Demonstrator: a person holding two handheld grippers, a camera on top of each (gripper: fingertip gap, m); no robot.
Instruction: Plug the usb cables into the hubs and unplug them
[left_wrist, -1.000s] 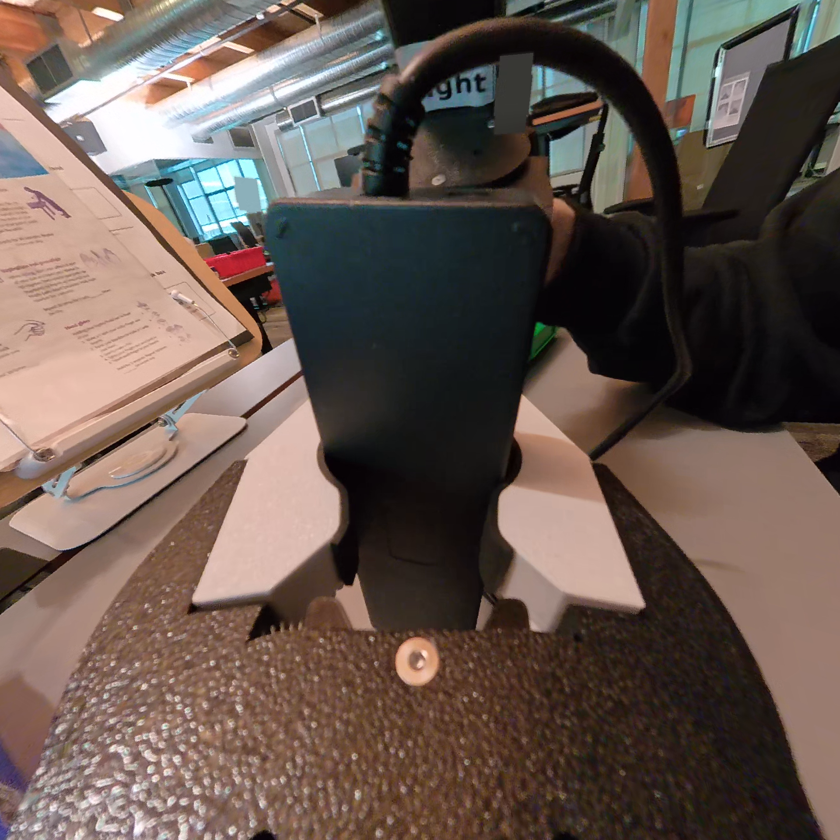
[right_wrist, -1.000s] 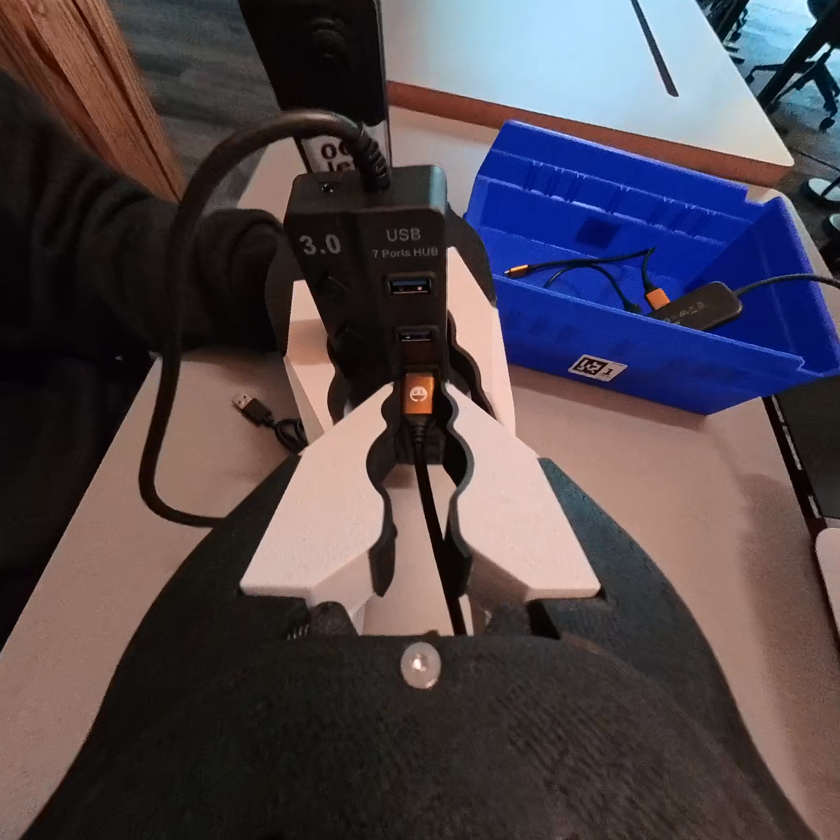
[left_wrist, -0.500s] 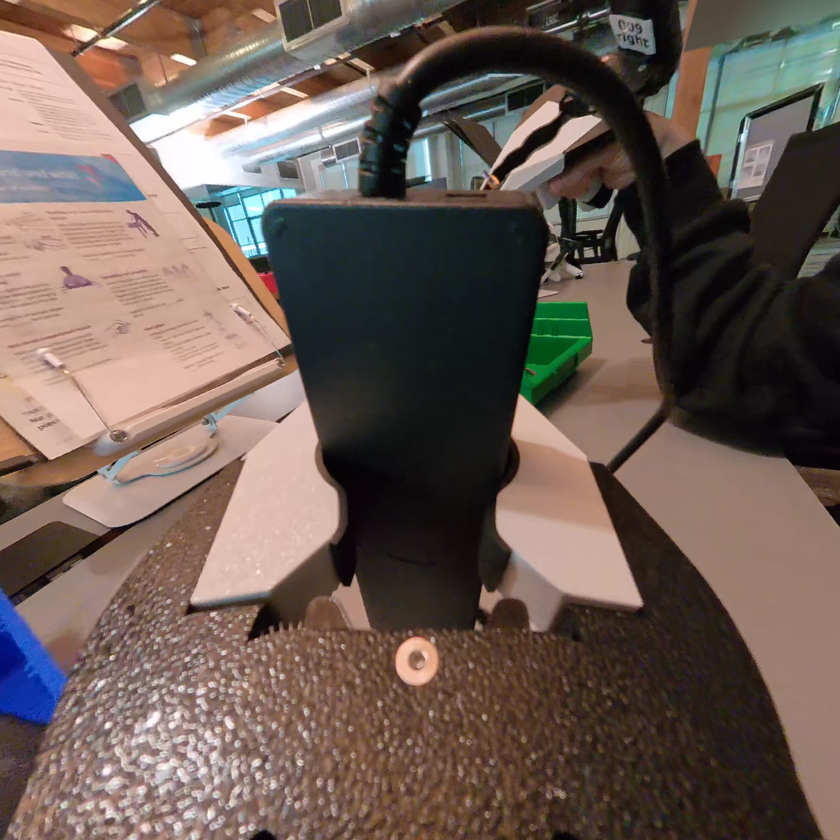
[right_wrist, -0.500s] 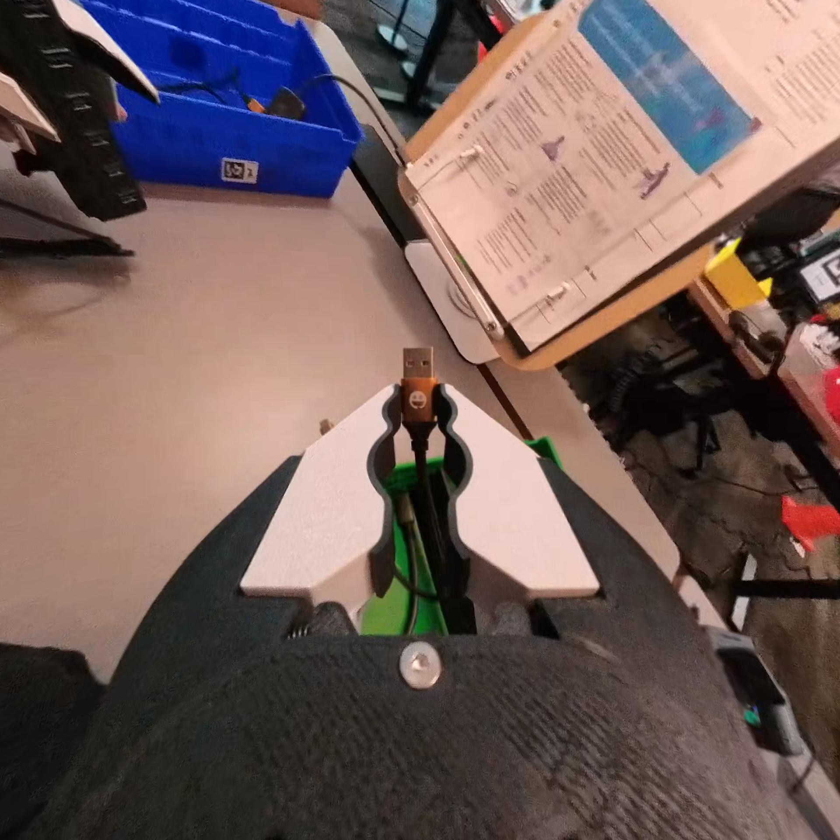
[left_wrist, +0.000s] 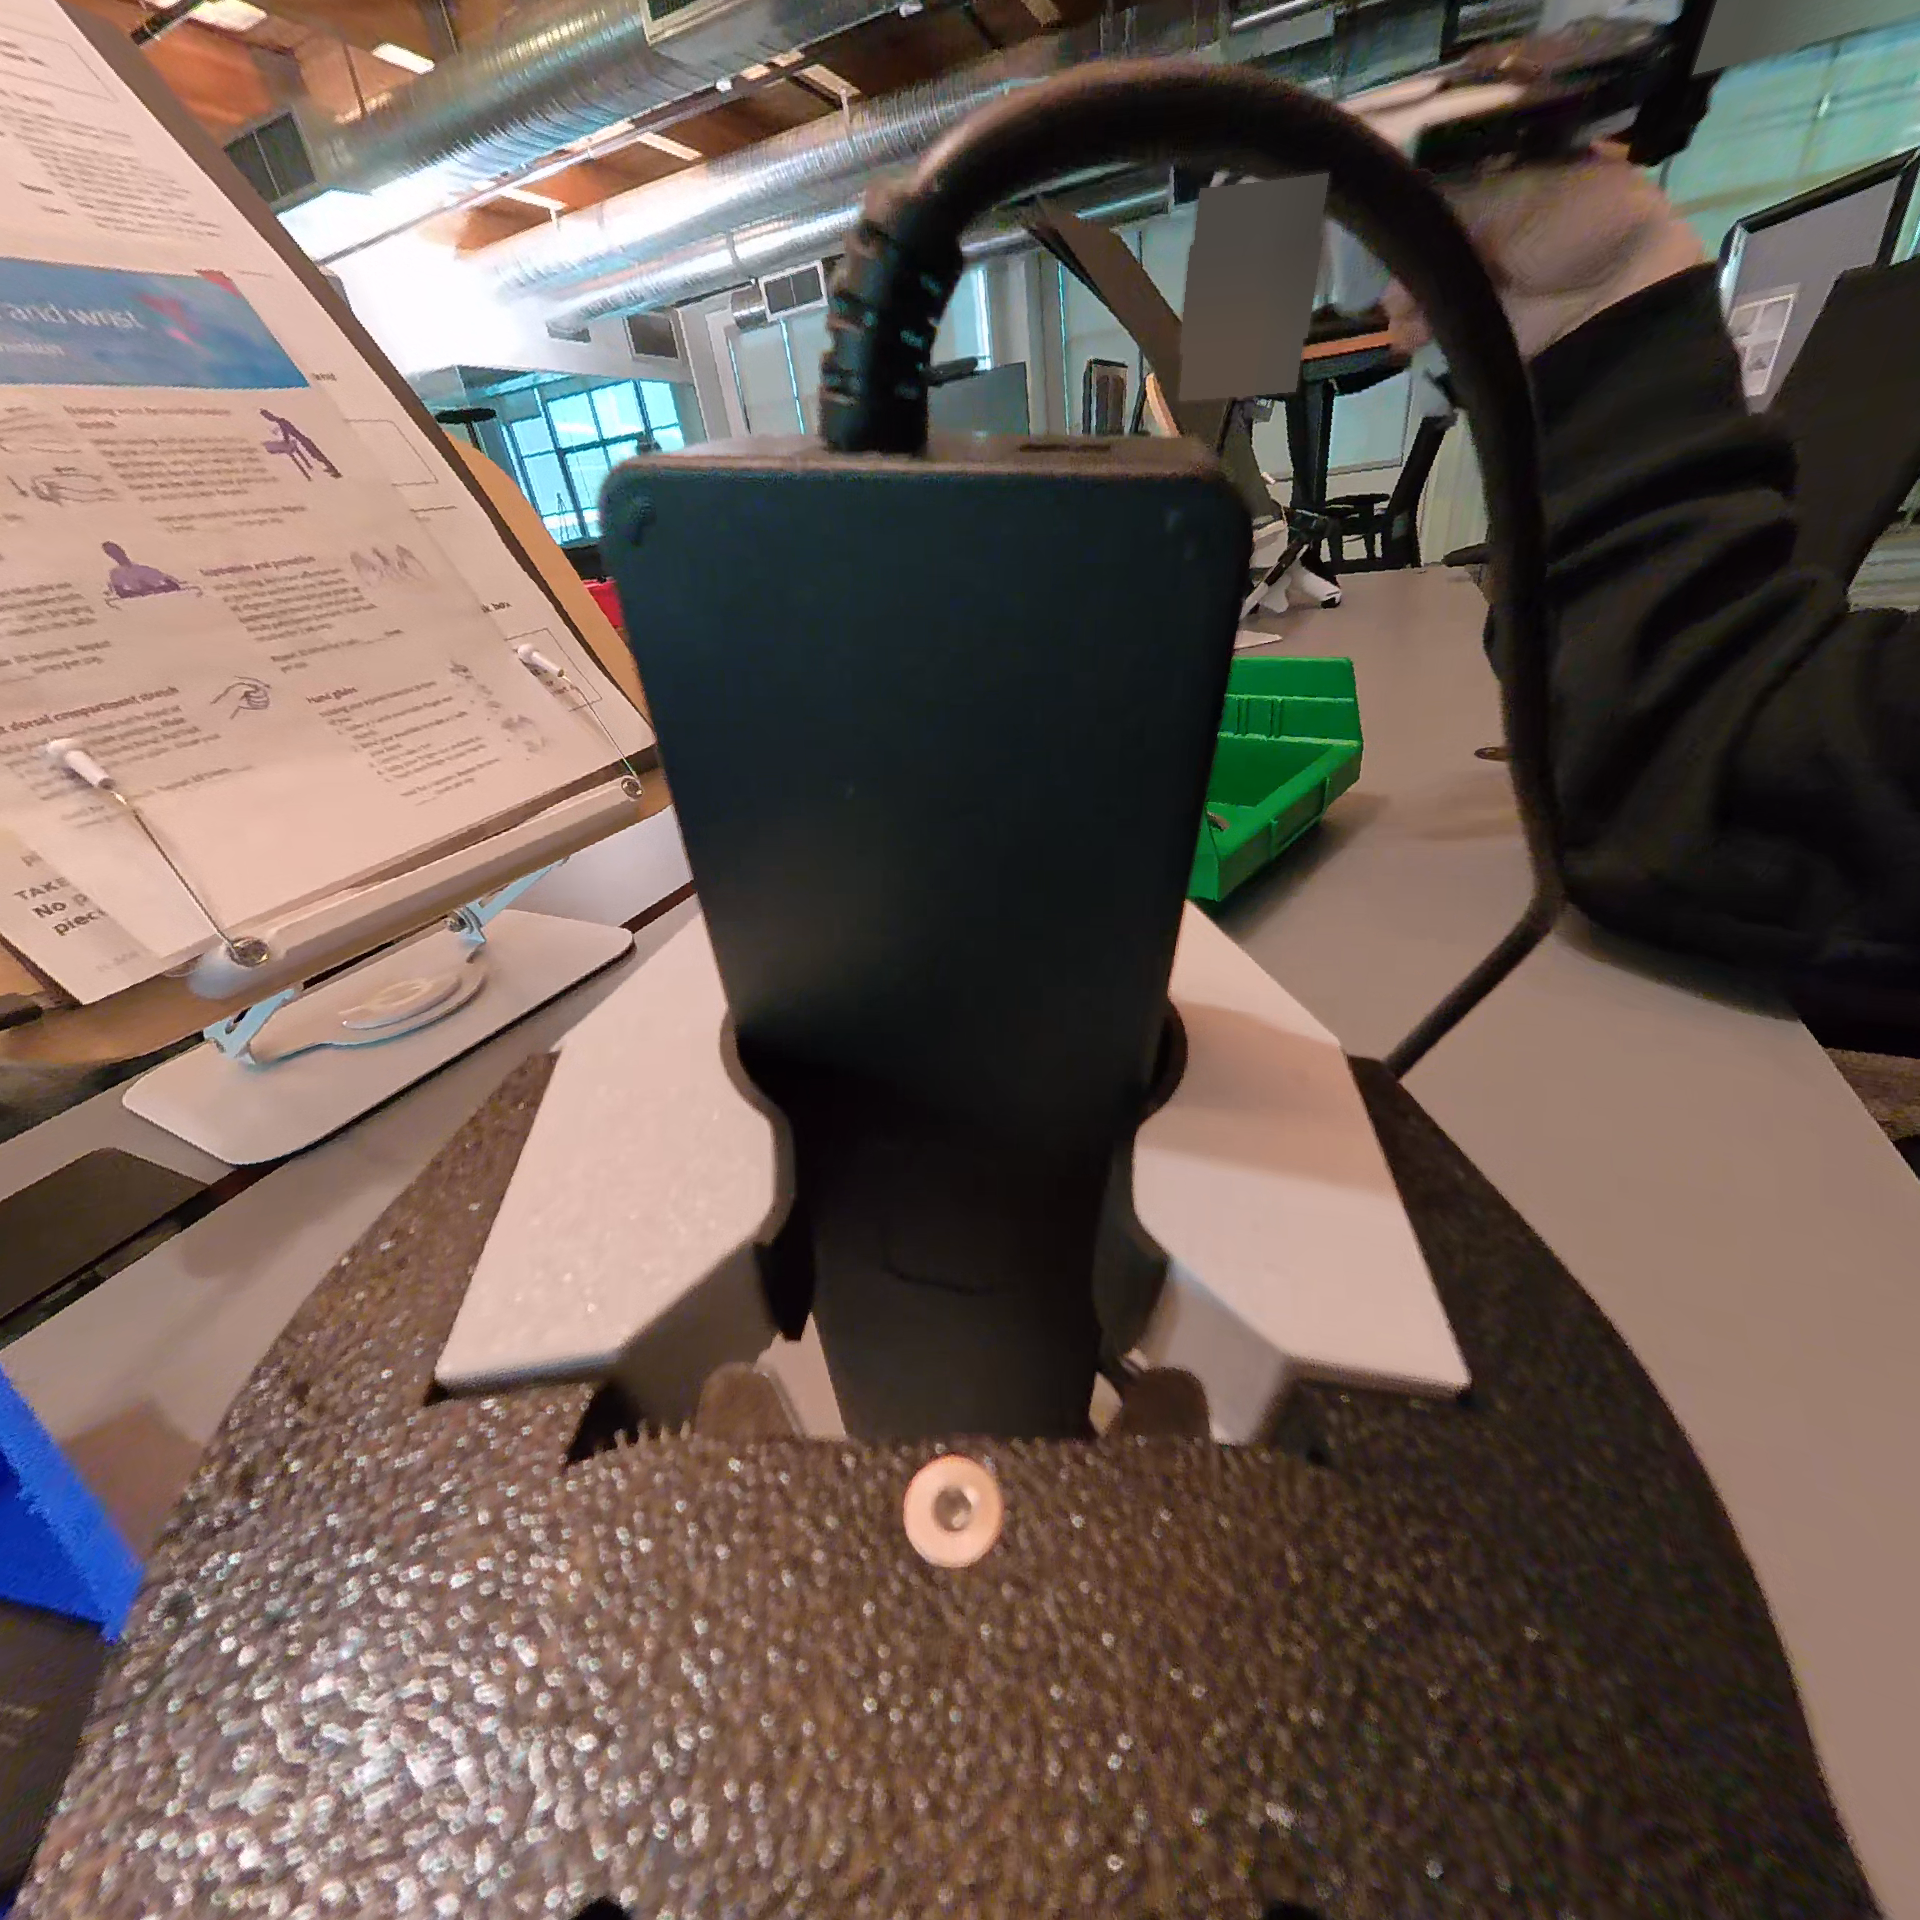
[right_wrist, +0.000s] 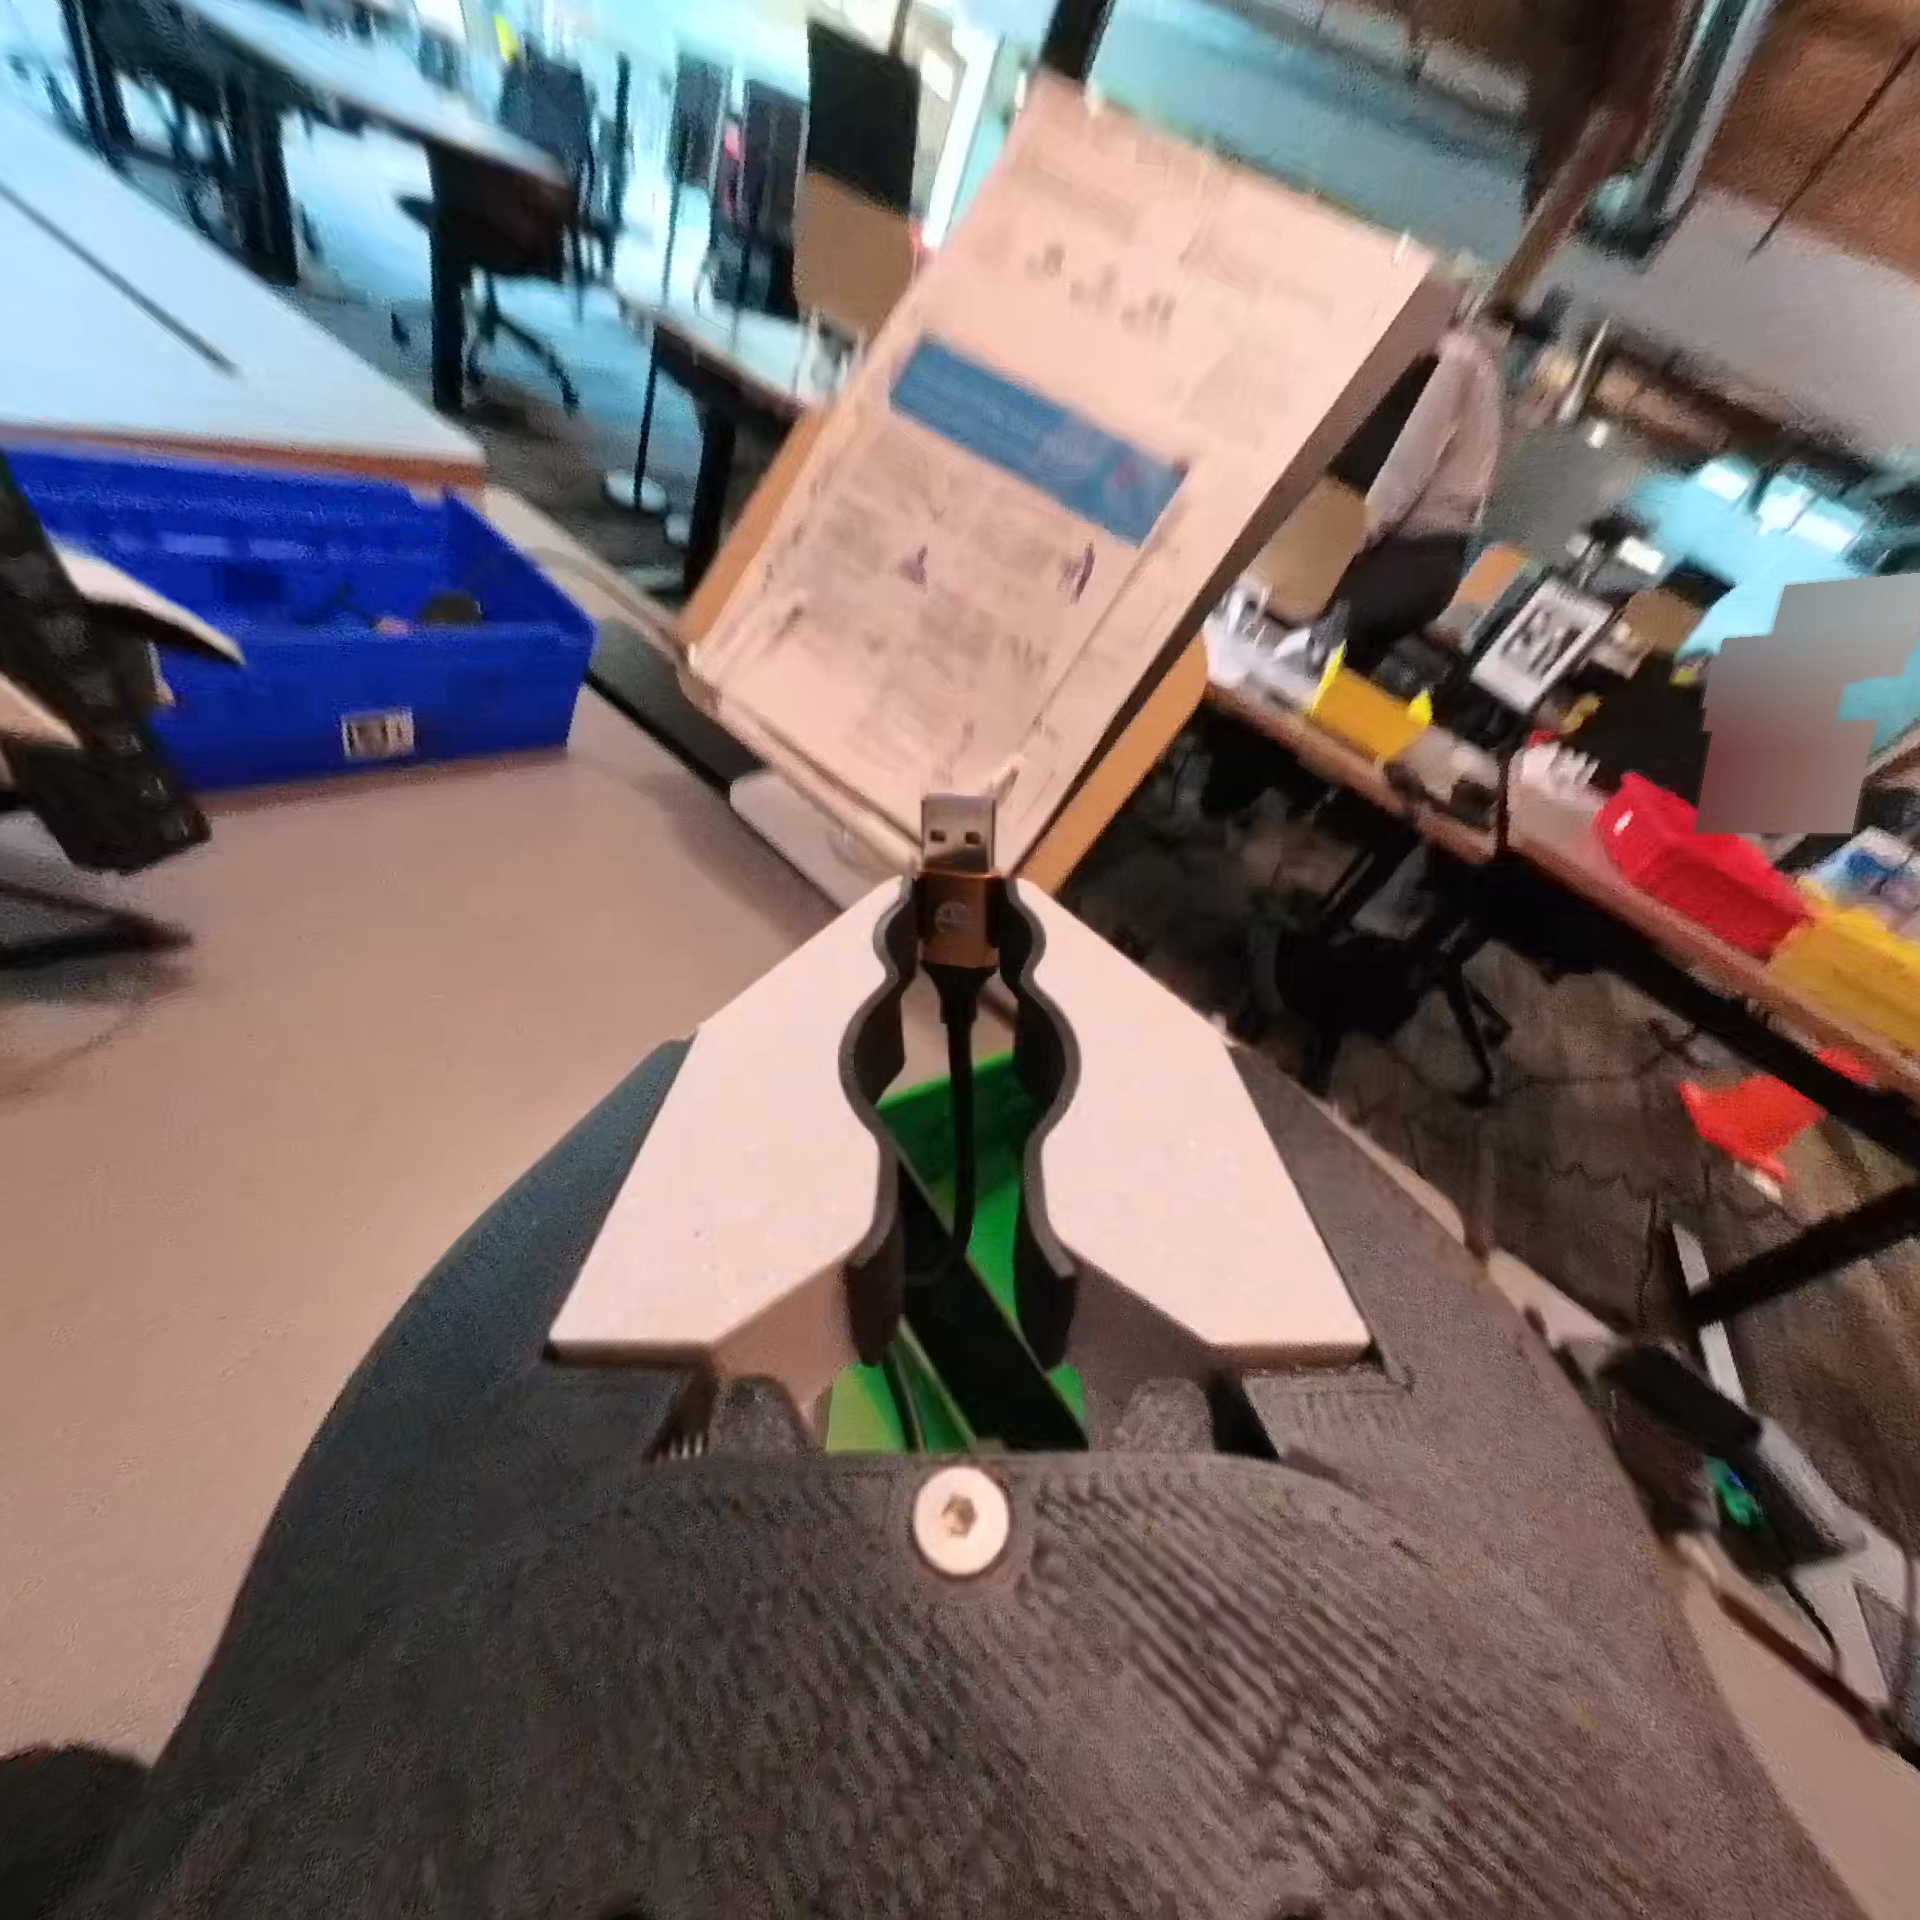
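Observation:
My left gripper (left_wrist: 951, 1101) is shut on a black USB hub (left_wrist: 925, 727) and holds it upright above the table, its plain back toward the camera. The hub's thick black cord (left_wrist: 1455, 343) arches up and over to the right. My right gripper (right_wrist: 958, 909) is shut on an orange USB plug (right_wrist: 958, 914); the plug's metal tip (right_wrist: 958, 826) points forward, free in the air, and its black cable hangs down between the fingers. The left gripper with the hub shows at the far left of the right wrist view (right_wrist: 73, 727). The right gripper shows blurred at the top right of the left wrist view (left_wrist: 1527, 94).
A green bin lies under the right gripper (right_wrist: 935, 1403) and right of the hub (left_wrist: 1278, 769). A blue bin (right_wrist: 343, 644) with cables stands at the back left. A document stand with printed pages (left_wrist: 208, 623) (right_wrist: 997, 582) sits on the grey table (right_wrist: 312, 1039). A black sleeve (left_wrist: 1704, 727) is at right.
The right gripper pulled the orange plug out of the hub a second ago, swung away right and has since lifted higher over the green bin. The left gripper keeps hold of the hub.

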